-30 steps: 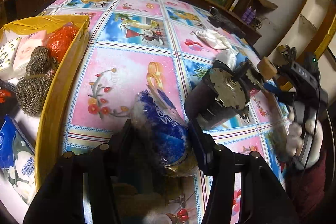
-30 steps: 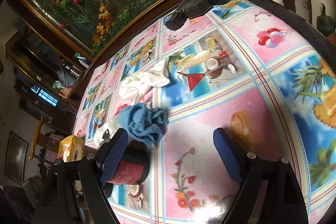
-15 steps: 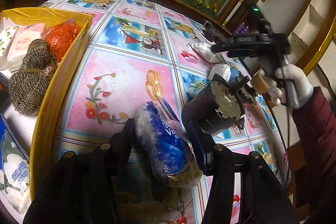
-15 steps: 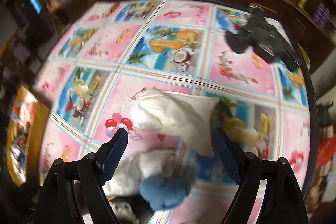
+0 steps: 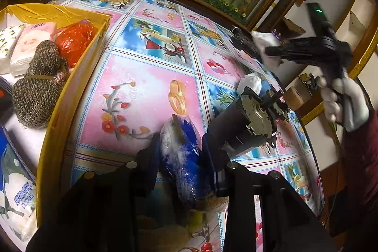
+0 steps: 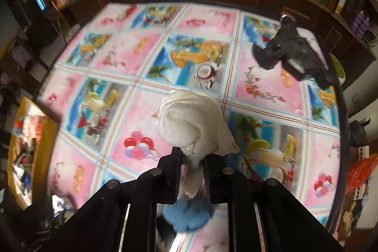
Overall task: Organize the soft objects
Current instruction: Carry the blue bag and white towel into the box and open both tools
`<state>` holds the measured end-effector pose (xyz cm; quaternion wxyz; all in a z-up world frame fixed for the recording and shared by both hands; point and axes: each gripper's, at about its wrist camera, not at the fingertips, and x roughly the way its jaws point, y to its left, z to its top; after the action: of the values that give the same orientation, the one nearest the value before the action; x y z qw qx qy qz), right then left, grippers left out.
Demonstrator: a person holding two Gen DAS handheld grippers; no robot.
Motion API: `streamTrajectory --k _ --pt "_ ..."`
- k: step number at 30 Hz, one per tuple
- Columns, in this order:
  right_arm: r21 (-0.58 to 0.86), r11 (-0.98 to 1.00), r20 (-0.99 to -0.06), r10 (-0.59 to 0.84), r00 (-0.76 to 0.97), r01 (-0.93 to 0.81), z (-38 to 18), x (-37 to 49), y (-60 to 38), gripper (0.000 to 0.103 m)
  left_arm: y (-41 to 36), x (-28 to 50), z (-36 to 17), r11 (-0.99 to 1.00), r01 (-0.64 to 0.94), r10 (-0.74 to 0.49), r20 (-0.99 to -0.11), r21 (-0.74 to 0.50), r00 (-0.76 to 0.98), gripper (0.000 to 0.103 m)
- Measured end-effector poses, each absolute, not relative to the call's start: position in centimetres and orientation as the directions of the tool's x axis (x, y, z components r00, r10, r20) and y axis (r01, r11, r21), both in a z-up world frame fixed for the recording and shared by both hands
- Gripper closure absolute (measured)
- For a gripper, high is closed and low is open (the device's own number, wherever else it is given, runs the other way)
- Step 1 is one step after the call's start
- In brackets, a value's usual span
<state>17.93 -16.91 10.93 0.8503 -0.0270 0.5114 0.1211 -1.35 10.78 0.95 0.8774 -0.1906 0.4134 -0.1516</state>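
I have the left claw (image 5: pixel 180 154) clamped on the blue tissue pack (image 5: pixel 182 157), its jaws having just closed in on the pack's sides; the pack's long axis runs along the claw's pointing line, at lower centre of the left view. The right claw (image 6: pixel 191 163) has just closed on the white cloth (image 6: pixel 193 124) and holds it clear of the worktop (image 6: pixel 132 46) at centre of the right view. I judge the next move turns on the yellow box (image 5: pixel 70 86), which lies at the left edge of both views, nearer the left claw.
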Motion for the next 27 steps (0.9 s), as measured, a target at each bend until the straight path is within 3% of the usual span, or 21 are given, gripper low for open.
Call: streamTrajectory --k 5,15,20,27 --pt "0.14 0.953 -0.807 0.267 0.527 -0.269 15.9 9.6 -17.3 0.087 11.1 -2.7 2.1 0.881 0.116 -0.418 -0.639 -0.459 0.646 0.073" --pt "0.228 0.897 -0.722 0.417 0.553 -0.378 19.4 -2.8 -15.9 0.087 16.1 -10.0 8.2 0.807 0.119 -0.464 -0.496 -0.579 0.734 0.073" --pt "0.29 0.838 -0.704 0.514 0.491 -0.462 18.8 -5.5 -12.8 0.087 22.3 -13.9 9.2 0.833 -0.008 -0.333 -0.514 -0.553 0.791 0.073" --pt "0.398 0.73 -0.69 0.637 0.343 -0.556 16.3 -5.5 -6.0 0.087 29.0 -16.4 7.1 0.866 -0.245 -0.099 -0.628 -0.437 0.772 0.073"
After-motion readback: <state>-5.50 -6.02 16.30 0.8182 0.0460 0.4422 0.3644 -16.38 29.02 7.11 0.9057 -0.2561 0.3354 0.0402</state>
